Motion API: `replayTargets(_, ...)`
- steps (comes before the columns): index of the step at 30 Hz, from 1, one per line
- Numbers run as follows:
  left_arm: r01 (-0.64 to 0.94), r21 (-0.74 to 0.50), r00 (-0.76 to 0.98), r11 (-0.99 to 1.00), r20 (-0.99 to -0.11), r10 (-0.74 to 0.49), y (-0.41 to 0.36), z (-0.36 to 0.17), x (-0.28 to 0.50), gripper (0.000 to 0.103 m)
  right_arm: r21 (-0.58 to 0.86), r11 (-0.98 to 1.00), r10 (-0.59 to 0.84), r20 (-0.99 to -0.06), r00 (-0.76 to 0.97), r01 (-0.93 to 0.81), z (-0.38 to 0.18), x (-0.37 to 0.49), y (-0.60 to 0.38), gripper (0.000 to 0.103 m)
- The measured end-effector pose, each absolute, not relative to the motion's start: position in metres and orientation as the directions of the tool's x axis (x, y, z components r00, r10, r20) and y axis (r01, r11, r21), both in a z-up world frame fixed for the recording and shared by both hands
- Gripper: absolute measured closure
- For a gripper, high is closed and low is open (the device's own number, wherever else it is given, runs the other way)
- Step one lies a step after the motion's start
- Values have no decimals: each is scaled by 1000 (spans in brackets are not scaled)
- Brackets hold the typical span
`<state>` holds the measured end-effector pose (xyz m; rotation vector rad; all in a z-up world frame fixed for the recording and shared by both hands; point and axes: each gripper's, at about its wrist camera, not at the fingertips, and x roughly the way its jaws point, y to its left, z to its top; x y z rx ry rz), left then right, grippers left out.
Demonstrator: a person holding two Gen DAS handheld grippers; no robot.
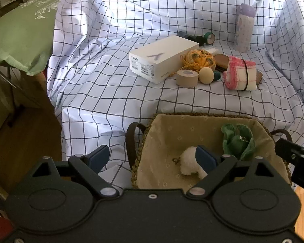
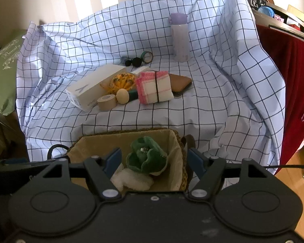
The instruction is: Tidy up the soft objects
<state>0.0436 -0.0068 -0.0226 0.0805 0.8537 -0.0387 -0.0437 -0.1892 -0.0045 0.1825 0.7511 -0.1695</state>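
Folded pink-edged cloth (image 2: 155, 87) lies beyond the basket (image 2: 176, 141), nearer the right gripper (image 2: 153, 162); both grippers are released, holding nothing.

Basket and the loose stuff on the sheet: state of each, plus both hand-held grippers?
Basket: holds two soft things.
White plush: in basket.
Green cloth: in basket, crumpled.
Folded towel: on sheet, banded.
Bottle: upright, lid shut.
Left hand-held gripper: open, empty.
Right hand-held gripper: open, empty.

Home living space, lived-in.
Checked sheet (image 1: 115, 93) draped over furniture, wood floor (image 2: 289, 174), green cushion (image 1: 16, 32), cluttered shelf (image 2: 283, 18).
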Motion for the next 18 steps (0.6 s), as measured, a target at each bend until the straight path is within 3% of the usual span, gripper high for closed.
replayTargets(18, 121, 53, 640, 991, -767, -37, -17, -2, 114, 14, 146, 972, -24, -721, 693, 185, 2, 33, -209, 30)
